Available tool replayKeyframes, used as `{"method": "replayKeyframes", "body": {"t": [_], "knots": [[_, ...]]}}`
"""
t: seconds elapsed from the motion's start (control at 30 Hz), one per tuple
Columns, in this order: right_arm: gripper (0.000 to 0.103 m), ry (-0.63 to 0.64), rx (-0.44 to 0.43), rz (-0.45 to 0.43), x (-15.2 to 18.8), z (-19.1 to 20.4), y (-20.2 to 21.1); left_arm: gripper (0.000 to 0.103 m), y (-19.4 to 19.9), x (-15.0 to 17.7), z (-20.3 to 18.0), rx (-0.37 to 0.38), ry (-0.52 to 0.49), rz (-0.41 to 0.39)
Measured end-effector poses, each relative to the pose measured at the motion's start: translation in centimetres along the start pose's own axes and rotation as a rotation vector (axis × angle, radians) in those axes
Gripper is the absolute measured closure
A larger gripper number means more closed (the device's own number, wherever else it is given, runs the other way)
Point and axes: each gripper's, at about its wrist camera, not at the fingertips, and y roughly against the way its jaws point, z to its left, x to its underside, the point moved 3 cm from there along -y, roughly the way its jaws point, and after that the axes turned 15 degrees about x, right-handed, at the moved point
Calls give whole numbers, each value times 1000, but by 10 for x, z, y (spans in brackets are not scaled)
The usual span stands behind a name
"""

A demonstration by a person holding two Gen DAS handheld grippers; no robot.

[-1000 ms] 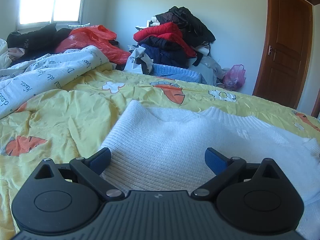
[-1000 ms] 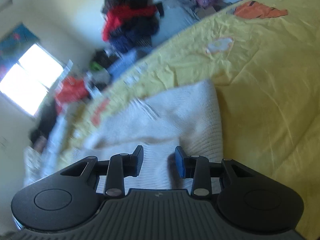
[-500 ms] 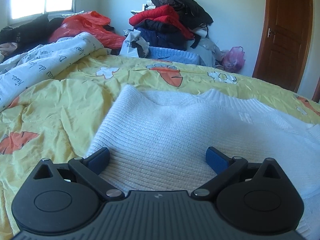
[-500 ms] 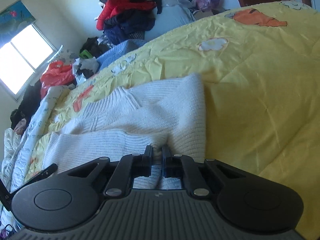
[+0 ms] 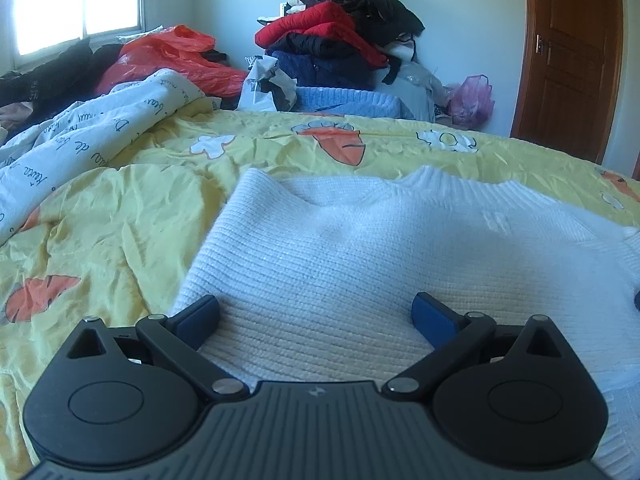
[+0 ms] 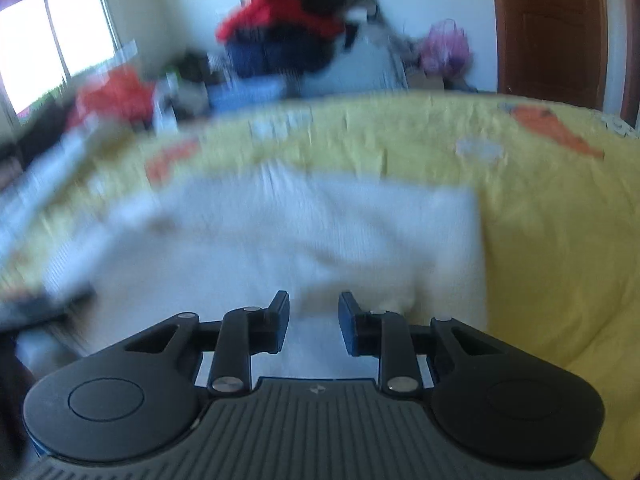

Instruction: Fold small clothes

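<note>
A white knitted sweater (image 5: 360,248) lies flat on the yellow bedspread (image 5: 112,216), its collar toward the far side. My left gripper (image 5: 316,312) is wide open and low over the sweater's near hem, holding nothing. In the right wrist view, which is motion-blurred, the sweater (image 6: 320,232) lies with its right edge folded in. My right gripper (image 6: 314,316) is partly open just above the sweater's near part, with nothing between its fingers.
A white printed quilt (image 5: 80,144) lies bunched at the left. A pile of red, black and blue clothes (image 5: 332,48) stands beyond the bed. A brown door (image 5: 568,56) is at the far right, a bright window (image 5: 76,0) at the far left.
My right gripper was shut on a fold of the sweater half a second ago; it has opened, let go and swung round. The left gripper has stayed open, creeping slightly forward over the hem.
</note>
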Motion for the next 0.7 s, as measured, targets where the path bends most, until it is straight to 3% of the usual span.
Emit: {"method": "replayKeyframes", "body": {"t": [0.1,0.23,0.3,0.4,0.47,0.53,0.6,0.7], "knots": [[65,18,75,-51,10,7,16,0,0,0,0,0,0,-1],[36,39,127,-100,27,10,42,0,1,0,0,2,2,-1],[30,36,146,-97,40,7,45,0,1,0,0,0,-1,-1],[29,12,128,-104,54,2,48,0,1,1,0,-1,-2,0],[23,41,136,-103,56,8,47,0,1,1,-1,-2,-2,-1],[11,101,145,-89,57,18,43,0,1,1,0,-3,-3,1],[7,166,175,-84,58,29,41,0,2,1,-1,-1,-5,4],[6,164,172,-82,60,30,42,0,6,4,-1,6,-23,12]]}}
